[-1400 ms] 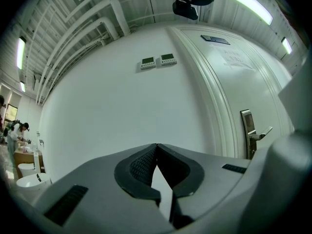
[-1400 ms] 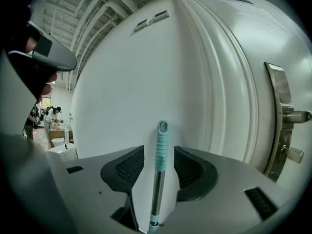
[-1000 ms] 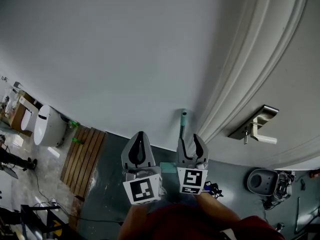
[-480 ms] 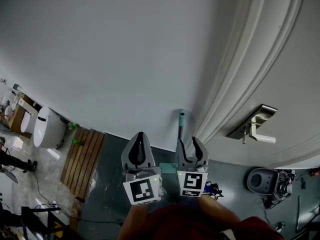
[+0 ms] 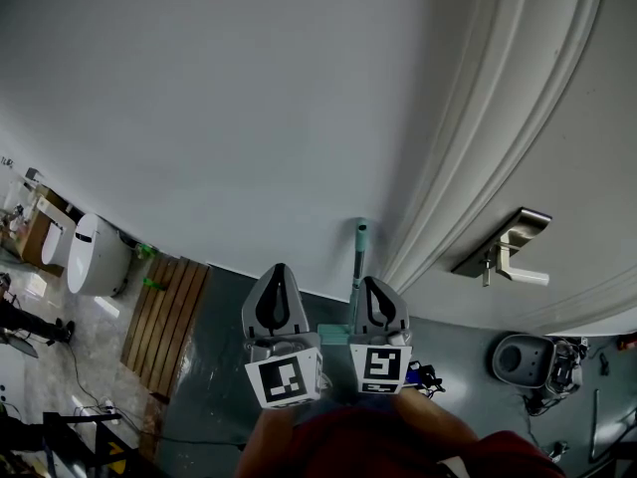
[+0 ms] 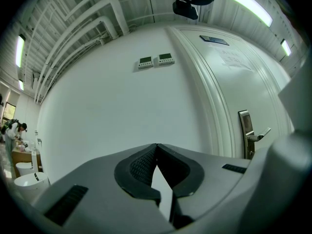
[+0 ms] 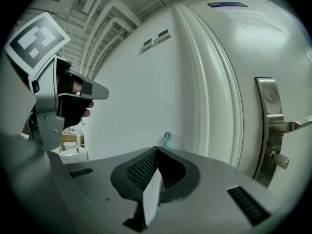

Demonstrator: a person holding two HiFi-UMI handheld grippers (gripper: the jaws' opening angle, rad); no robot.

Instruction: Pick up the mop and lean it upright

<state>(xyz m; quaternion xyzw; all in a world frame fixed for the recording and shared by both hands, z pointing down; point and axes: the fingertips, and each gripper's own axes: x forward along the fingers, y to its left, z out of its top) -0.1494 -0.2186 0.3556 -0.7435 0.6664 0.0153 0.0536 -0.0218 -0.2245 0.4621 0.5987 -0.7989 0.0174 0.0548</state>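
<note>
The mop's pale handle with a teal tip (image 5: 360,245) stands upright against the white wall (image 5: 249,118), just left of the door frame (image 5: 468,167). My right gripper (image 5: 370,281) is right beside the handle, below its tip. Its jaws are closing and meet at the tips, with nothing between them. In the right gripper view the teal tip (image 7: 167,139) shows just beyond the shut right gripper (image 7: 157,148). My left gripper (image 5: 278,267) hangs to the left of the handle, apart from it and shut on nothing. The left gripper view shows that gripper (image 6: 156,145) facing the bare wall.
A white door with a metal lever handle (image 5: 513,257) is at the right. A white toilet (image 5: 95,252) and a wooden slatted board (image 5: 164,317) lie on the floor at the left. A grey round container (image 5: 523,361) sits at the lower right. Two wall control panels (image 6: 156,61) hang high on the wall.
My right gripper's jaws stood open around the mop handle and have now closed beside it. The left gripper and the mop have stayed in place.
</note>
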